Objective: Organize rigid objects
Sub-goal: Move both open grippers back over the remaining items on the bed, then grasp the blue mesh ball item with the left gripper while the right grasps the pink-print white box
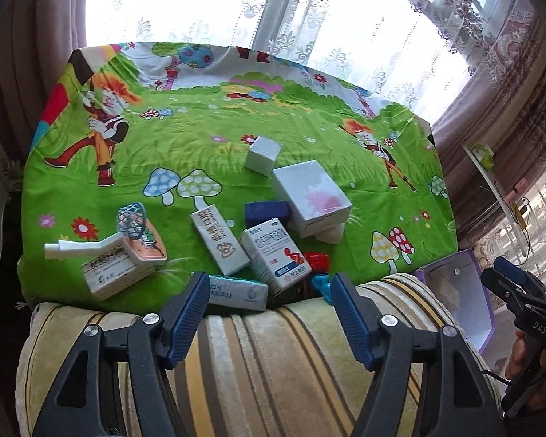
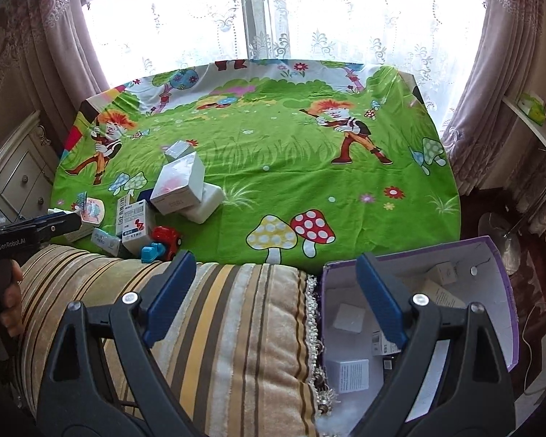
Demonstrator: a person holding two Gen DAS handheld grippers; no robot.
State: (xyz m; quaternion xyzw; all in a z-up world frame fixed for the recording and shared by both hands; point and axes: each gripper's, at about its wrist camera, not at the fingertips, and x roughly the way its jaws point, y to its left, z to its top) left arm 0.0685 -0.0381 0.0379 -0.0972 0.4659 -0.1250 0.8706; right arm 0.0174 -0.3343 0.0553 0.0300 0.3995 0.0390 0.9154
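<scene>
A worktop [image 2: 309, 153] draped in a bright green cartoon cloth with mushrooms and flowers fills most of both views, with lace curtains [image 2: 345, 36] behind it. Along its near edge lies a striped cushion [image 2: 218, 327], and to the right of the cushion, touching it, sits a purple-edged open box [image 2: 506, 291] already holding several small white cartons.

The remaining rigid objects cluster at the near left of the cloth: a large white carton [image 1: 311, 196] leaning on a white block, a small white cube box [image 1: 262, 154] just beyond it, a dark blue block [image 1: 267, 211], upright medicine cartons [image 1: 275, 251], a flat carton [image 1: 236, 291] at the cloth's edge, and a red and blue toy [image 2: 162, 244].

The left hand-held gripper [image 1: 267, 309] hangs over the cushion near the flat carton, jaws spread, nothing between them. The right hand-held gripper [image 2: 273, 298] has its jaws wide apart and empty, straddling the cushion's edge and the box's left wall.
</scene>
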